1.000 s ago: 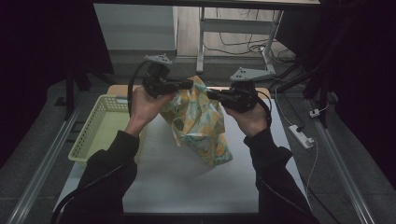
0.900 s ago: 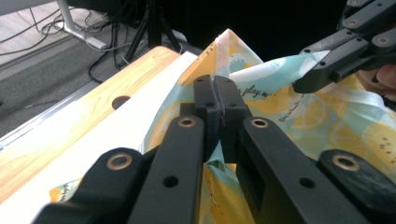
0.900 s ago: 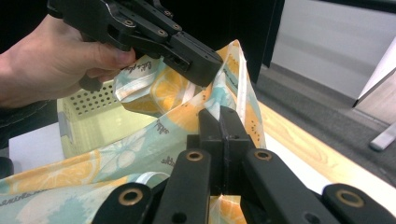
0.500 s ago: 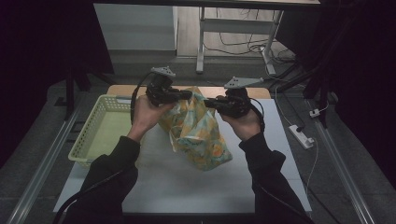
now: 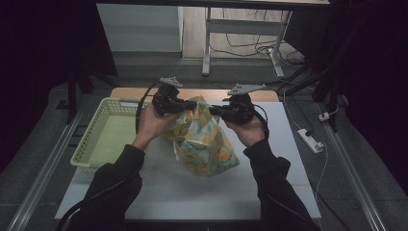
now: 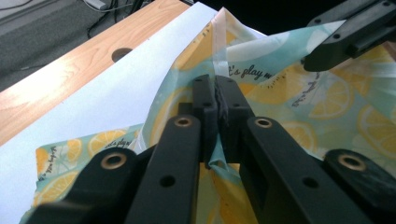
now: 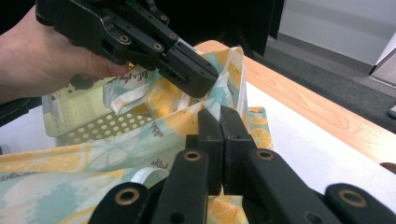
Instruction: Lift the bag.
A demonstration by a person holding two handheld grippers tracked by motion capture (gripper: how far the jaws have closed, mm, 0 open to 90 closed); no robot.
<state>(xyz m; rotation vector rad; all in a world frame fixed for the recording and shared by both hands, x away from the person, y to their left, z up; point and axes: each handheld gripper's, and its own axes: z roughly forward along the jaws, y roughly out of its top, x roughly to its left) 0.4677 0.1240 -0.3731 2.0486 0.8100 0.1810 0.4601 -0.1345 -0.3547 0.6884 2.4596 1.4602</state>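
A teal cloth bag with yellow lemon print (image 5: 204, 144) hangs from both grippers, its lower part resting on the white table (image 5: 192, 192). My left gripper (image 5: 192, 104) pinches the bag's top edge; in the left gripper view the fabric (image 6: 280, 70) is squeezed between its jaws (image 6: 217, 100). My right gripper (image 5: 214, 110) faces it and grips the same edge close by, with cloth (image 7: 154, 135) caught between its jaws (image 7: 219, 121). Both pairs of jaws have just been opening a touch, the fabric still between them. The other gripper (image 7: 187, 70) shows just beyond.
A pale green perforated basket (image 5: 103, 139) stands at the table's left, close to my left hand. A wooden strip (image 5: 207, 94) runs along the far edge. A white power strip (image 5: 310, 139) lies off the table's right side.
Both hands have come down and slightly forward with the bag, so more of it lies on the table. The grippers stay close together on its top edge.
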